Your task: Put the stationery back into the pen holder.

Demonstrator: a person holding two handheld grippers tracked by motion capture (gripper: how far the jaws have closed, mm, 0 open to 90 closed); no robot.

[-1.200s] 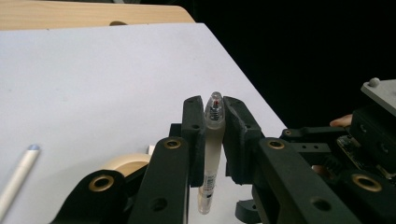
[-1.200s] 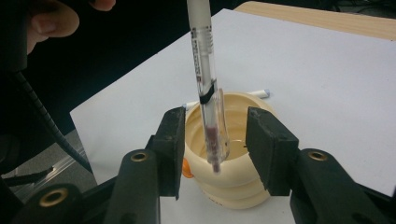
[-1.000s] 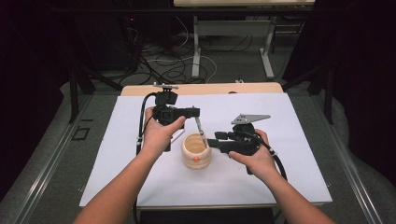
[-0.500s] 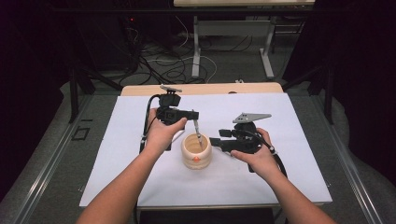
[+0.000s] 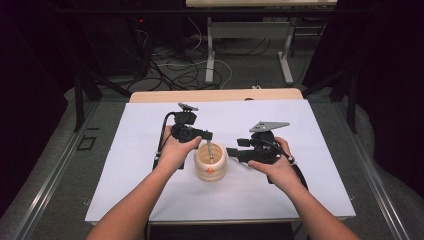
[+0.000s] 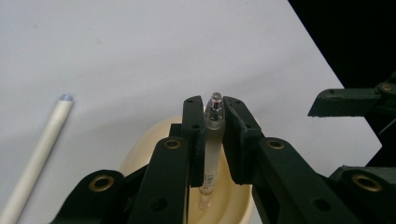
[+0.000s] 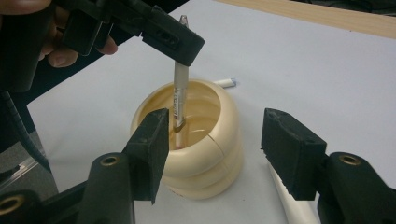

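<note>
Upright, pen [image 7: 179,88] in cream holder [image 7: 219,140], left claw [image 6: 212,121] gripping it

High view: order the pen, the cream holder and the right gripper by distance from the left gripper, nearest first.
1. pen, clamped in the left gripper fingers.
2. cream holder, directly below, around the pen's lower end.
3. right gripper, beyond the holder's right side.

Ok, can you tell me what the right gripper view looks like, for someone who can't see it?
The left gripper holds a pen upright, its tip down inside a cream ribbed cup on a white table cover. The right gripper, jaws open, faces the cup.
</note>
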